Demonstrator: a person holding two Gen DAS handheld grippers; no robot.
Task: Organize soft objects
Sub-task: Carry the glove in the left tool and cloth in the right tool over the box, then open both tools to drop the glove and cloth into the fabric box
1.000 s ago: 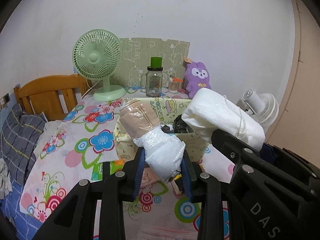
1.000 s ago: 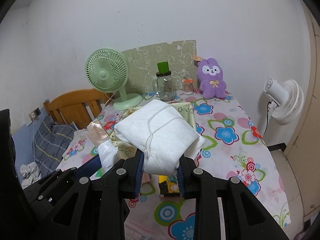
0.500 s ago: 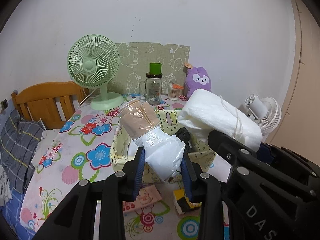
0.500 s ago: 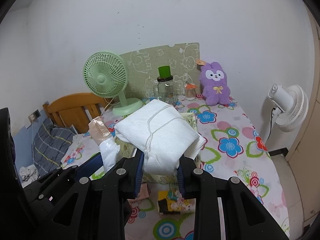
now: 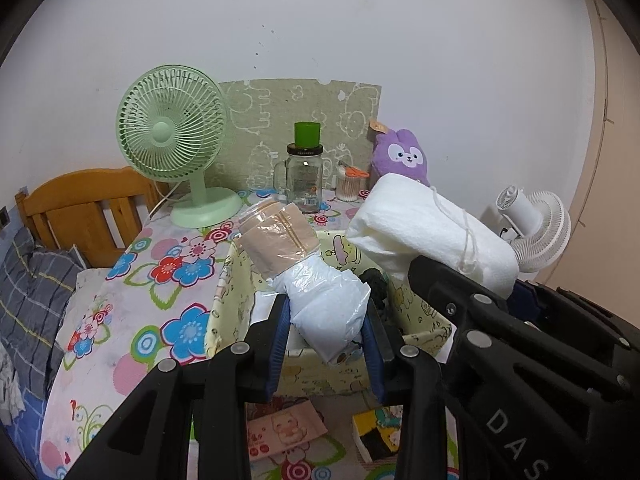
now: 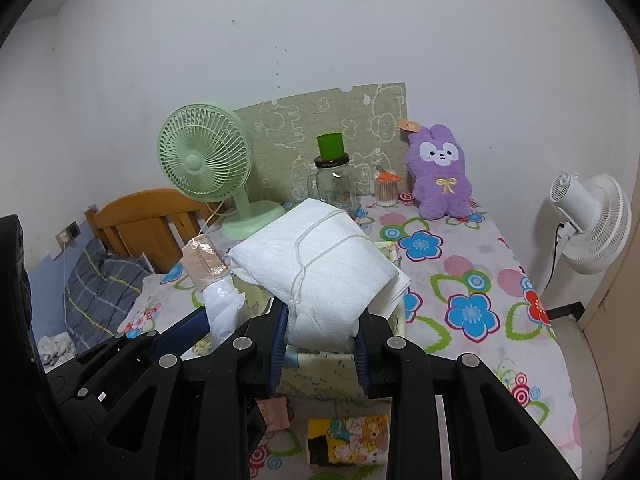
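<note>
Left wrist view first: we see our left hand-held gripper (image 5: pixel 326 326) clamped on a plastic-wrapped roll (image 5: pixel 308 276), white at the gripped end and beige at the far end, which tilts up and away over the open yellow fabric box (image 5: pixel 218 312); the box stands on the flower-patterned surface (image 5: pixel 160 280) and something dark lies inside it; to the right, our right hand-held gripper (image 5: pixel 416 268) carries a white bundle tied with string (image 5: pixel 428 232), held beside the roll and above the box's right side; a green desk fan (image 5: pixel 172 148), a glass jar with a green lid (image 5: pixel 304 184) and a purple plush rabbit (image 5: pixel 402 156) stand along the wall, and a small colourful packet (image 5: pixel 380 436) lies on the surface in front of the box. Right wrist view next: our right hand-held gripper (image 6: pixel 320 334) has its jaws closed narrowly on the near end of the white bundle (image 6: pixel 320 264), which covers most of the box (image 6: pixel 394 256) below it; the roll (image 6: pixel 212 280) shows at left, rising from the left hand-held gripper (image 6: pixel 192 326); a white standing fan (image 6: pixel 588 220) is off the surface's right edge, and a wooden headboard (image 6: pixel 148 224) with a striped pillow (image 6: pixel 104 288) is at left.
</note>
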